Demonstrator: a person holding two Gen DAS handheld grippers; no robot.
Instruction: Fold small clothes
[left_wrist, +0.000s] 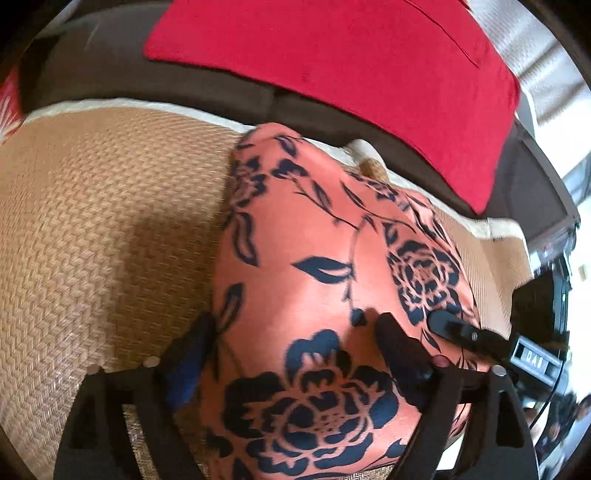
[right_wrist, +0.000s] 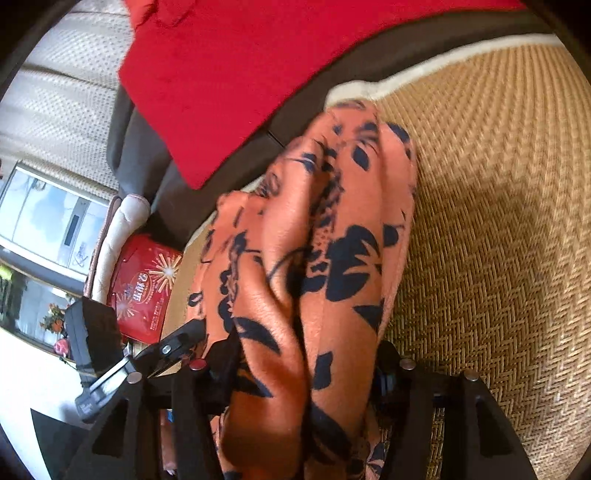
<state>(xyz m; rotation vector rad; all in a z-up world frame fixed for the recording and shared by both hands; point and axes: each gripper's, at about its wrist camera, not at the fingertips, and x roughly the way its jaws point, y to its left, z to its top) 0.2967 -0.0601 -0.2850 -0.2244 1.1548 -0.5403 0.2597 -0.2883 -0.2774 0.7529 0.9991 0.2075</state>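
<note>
So the orange floral garment (left_wrist: 325, 266) is lying on the woven mat (left_wrist: 92, 229) that covers the sofa seat, bunched up with its far end almost at the mat's white-trimmed back edge. It's salmon-orange with big dark navy roses and leaves all over it. In the left wrist view the left gripper (left_wrist: 291, 336) sits low over the near end of the cloth with its jaws spread wide apart, one finger off the garment's left edge over the mat and the other finger (left_wrist: 399, 343) resting on the fabric, so it's released and not pinching anything. In the right wrist view the right gripper (right_wrist: 306, 354) has a thick wad of the same garment (right_wrist: 325, 258) stuffed between its two fingers, folds and creases running up away from the camera, so it's grasping the cloth. The other tool pokes into each view from the side. Behind the mat there's a dark brown sofa back (left_wrist: 110, 62) with a red cushion (left_wrist: 332, 74) leaning on it. Off past the mat's left edge in the right view there's a red gift box (right_wrist: 144, 288) with gold starbursts on it.
</note>
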